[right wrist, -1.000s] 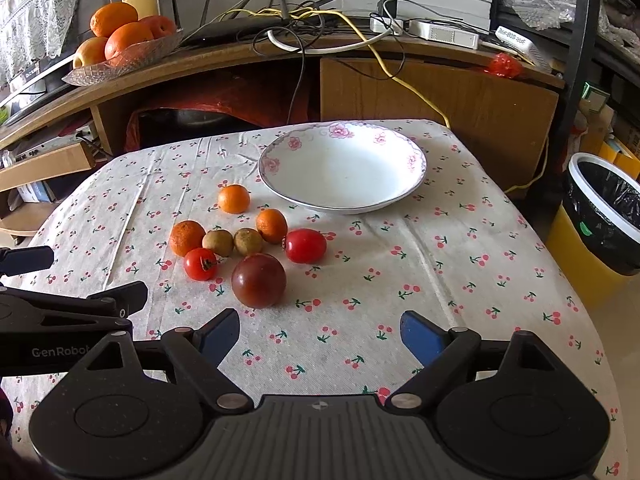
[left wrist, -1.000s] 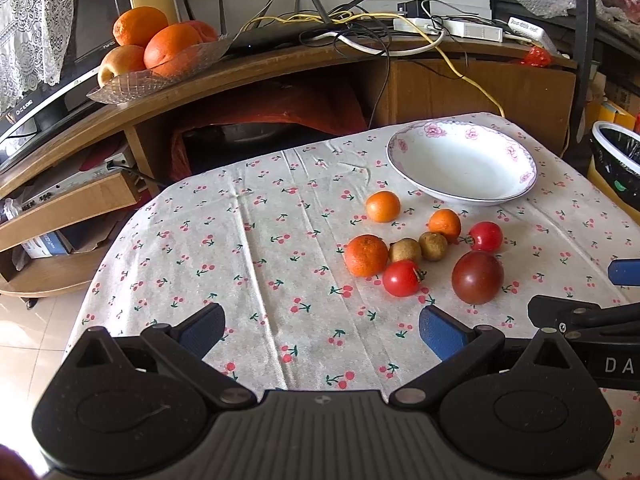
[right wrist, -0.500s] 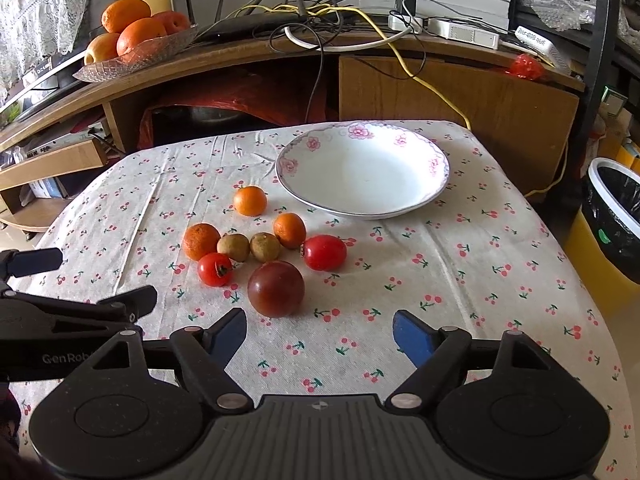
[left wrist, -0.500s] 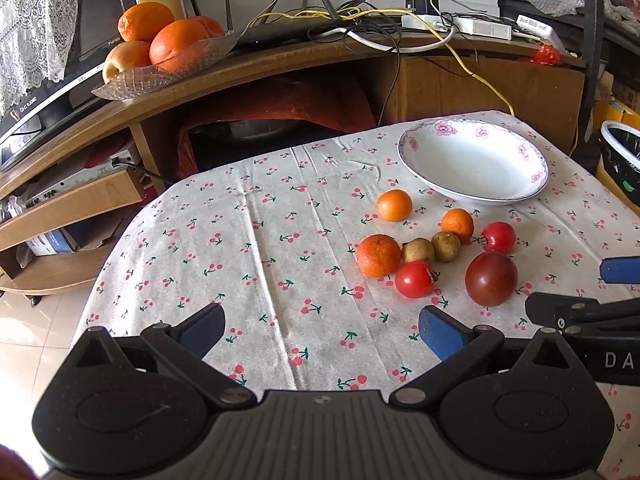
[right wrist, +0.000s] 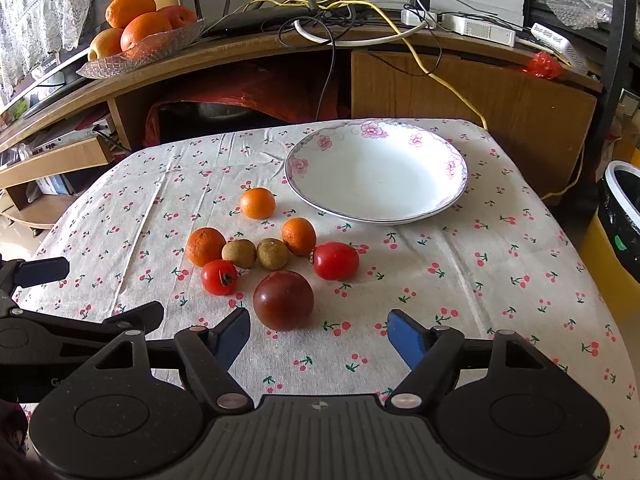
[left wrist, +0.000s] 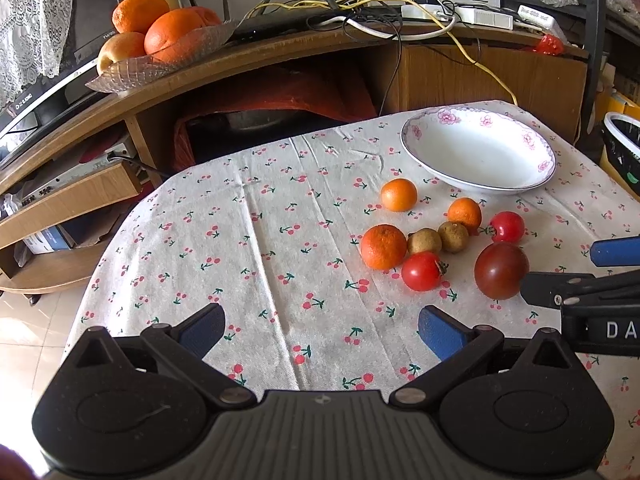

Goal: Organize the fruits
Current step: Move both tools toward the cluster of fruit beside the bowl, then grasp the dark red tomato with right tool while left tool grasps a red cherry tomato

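Note:
Loose fruit lies on the cherry-print tablecloth (right wrist: 460,280): a dark red tomato (right wrist: 283,301), two small red tomatoes (right wrist: 335,261) (right wrist: 219,277), three small oranges (right wrist: 258,203) (right wrist: 299,236) (right wrist: 205,246) and two brown longans (right wrist: 239,254) (right wrist: 273,254). Behind them stands an empty white floral bowl (right wrist: 376,170). My right gripper (right wrist: 318,334) is open, just short of the dark tomato. My left gripper (left wrist: 322,326) is open above bare cloth, left of the dark tomato (left wrist: 501,270) and the bowl (left wrist: 478,155).
A wooden shelf behind the table carries a glass dish of large oranges (right wrist: 140,36), routers and tangled cables (right wrist: 344,12). A bin with a black liner (right wrist: 622,216) stands at the right edge of the table. Low shelves stand at the left.
Both grippers have moved forward toward the fruit, so the fruit and bowl look larger. The right gripper now has the dark tomato just ahead of its fingers. Nothing was grasped.

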Tool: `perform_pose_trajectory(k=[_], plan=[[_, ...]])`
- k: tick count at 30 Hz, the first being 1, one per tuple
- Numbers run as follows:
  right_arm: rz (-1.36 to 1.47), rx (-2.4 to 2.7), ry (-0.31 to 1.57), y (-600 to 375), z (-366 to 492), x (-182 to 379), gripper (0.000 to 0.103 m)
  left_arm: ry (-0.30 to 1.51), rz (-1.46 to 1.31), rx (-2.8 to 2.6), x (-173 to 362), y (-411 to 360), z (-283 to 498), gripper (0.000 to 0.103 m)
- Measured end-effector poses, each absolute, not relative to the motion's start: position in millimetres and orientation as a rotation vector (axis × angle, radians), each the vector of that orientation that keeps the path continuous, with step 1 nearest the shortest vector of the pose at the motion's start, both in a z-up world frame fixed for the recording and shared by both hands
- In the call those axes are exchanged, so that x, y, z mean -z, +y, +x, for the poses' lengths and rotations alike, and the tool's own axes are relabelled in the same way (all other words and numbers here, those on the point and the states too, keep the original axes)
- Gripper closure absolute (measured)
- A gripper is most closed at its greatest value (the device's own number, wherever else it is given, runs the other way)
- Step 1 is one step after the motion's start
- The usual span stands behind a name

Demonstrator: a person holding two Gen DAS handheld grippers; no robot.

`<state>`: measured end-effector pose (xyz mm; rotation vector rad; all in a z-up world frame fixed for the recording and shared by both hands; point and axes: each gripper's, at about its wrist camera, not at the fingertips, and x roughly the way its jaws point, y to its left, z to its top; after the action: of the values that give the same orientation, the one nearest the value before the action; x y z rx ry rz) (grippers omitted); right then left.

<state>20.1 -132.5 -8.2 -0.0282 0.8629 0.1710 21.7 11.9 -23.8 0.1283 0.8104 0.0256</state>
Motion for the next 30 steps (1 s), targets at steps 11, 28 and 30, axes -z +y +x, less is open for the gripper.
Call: perform_pose_trajectory(k=[11,28,30], plan=[[-0.037,-0.247,0.902,-121.8,37.9,18.8,0.049,0.822,0.12,0.004,29.9,14.1,24.6,0.0],[0.006,-0.311,0.979,-124.0,48.5,24.5,0.071,0.841,0.149,0.096,38.8,2.3,37.4,0.004],[0.017,-0.303,0.974,-128.3,47.0,22.3,0.071,0.851,0.126,0.121,39.1,0.6,41.5,0.011]])
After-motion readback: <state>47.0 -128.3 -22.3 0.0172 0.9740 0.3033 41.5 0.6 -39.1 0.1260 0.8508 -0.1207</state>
